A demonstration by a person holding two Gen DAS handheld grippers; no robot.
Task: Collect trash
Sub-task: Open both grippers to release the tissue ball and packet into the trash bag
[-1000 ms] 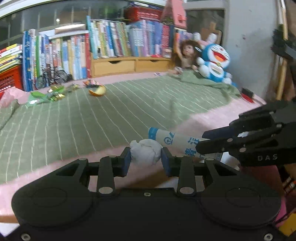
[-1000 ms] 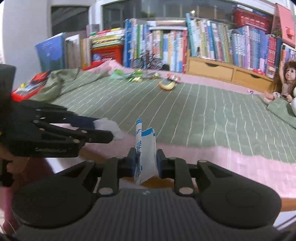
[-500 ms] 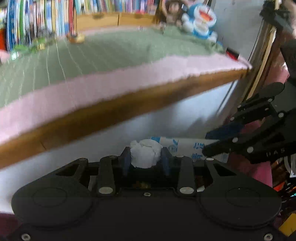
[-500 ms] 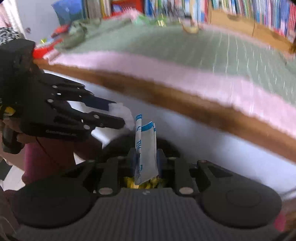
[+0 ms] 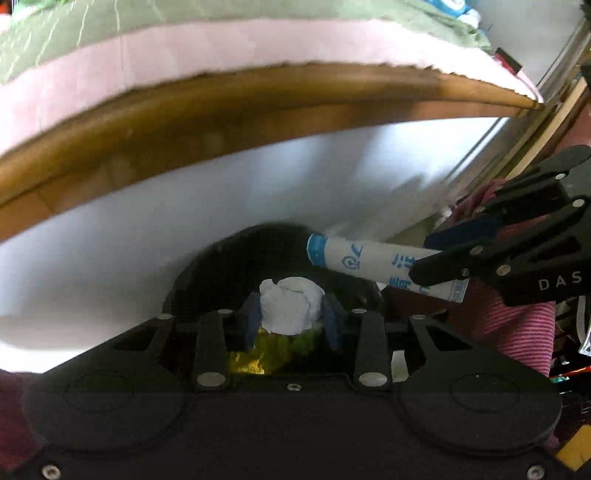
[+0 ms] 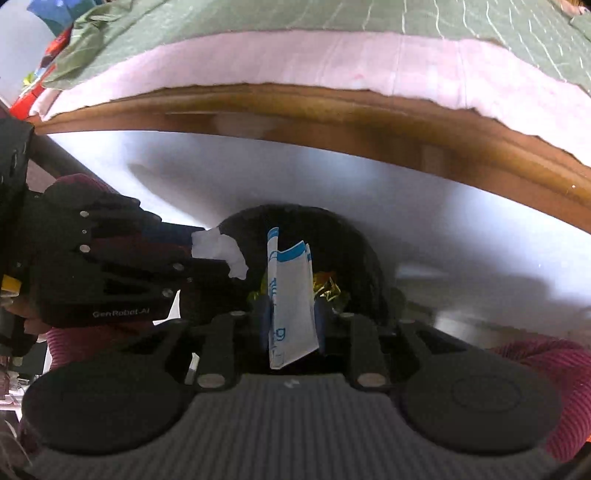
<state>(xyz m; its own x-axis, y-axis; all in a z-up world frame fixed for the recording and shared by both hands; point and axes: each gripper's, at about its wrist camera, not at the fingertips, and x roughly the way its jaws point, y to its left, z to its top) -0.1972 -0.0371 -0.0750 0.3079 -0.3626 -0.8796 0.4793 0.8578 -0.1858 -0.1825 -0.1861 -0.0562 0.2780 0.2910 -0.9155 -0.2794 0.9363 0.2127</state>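
Note:
My left gripper (image 5: pixel 290 314) is shut on a crumpled white tissue (image 5: pixel 290 306). It hangs over the mouth of a black trash bin (image 5: pixel 236 266) that holds yellow and green wrappers (image 5: pixel 273 350). In the right wrist view my right gripper (image 6: pixel 291 314) is shut on a white and blue wrapper (image 6: pixel 293 295), also above the black trash bin (image 6: pixel 365 258). That white and blue wrapper (image 5: pixel 369 262) shows from the left wrist view too, beside the tissue. The tissue (image 6: pixel 218 251) in the left gripper sits just left of the wrapper in the right wrist view.
Above the bin runs the wooden bed edge (image 5: pixel 258 110) with a pink sheet (image 5: pixel 221 48) and green striped cover (image 6: pixel 332 18). A white panel (image 5: pixel 147 221) stands behind the bin. A striped magenta sleeve (image 5: pixel 517 317) is at the right.
Both grippers have dropped from above the bed to below its edge and now hang over the black bin. The tissue and the wrapper stay held.

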